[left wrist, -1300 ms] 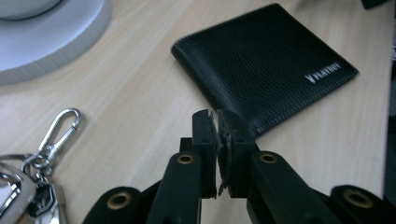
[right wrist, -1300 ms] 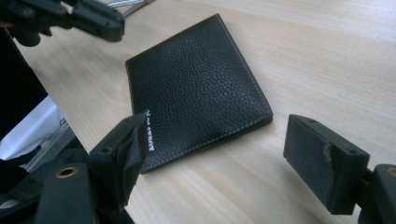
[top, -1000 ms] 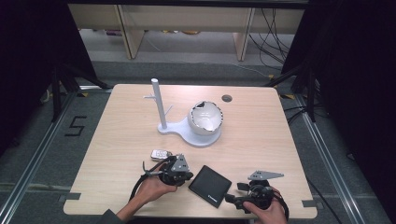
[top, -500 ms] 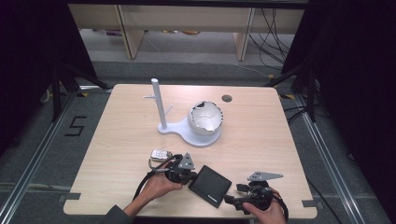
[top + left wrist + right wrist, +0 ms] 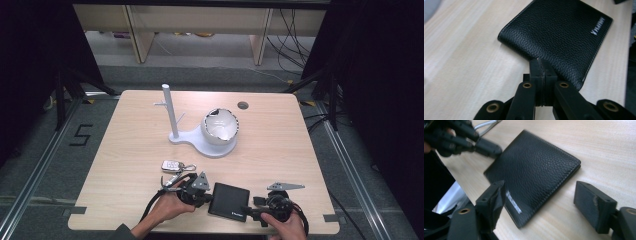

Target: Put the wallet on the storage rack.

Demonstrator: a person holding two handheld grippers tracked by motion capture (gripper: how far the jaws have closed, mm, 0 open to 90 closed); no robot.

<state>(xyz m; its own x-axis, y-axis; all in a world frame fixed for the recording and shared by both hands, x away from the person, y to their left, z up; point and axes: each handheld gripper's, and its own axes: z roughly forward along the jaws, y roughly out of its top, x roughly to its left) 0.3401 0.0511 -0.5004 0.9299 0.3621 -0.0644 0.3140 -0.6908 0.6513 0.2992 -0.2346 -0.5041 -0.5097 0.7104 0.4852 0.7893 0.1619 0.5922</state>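
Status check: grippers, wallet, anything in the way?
Left gripper shut, tips at the wallet edge. Right gripper open, jaws just closing, one wallet corner between them. Wallet flat on table. Key fob nearby, not in the way.

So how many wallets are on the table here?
1. The black leather wallet lies flat near the table's front edge, between the shut left claw and the open right claw.

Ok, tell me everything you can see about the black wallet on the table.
The wallet is black, pebbled leather by its look, with pale edge stitching and a small silver logo near one corner. It lies folded shut and flat on the wooden table, near the front edge. The shut left gripper touches one edge; the right gripper, jaws apart, straddles the logo corner.
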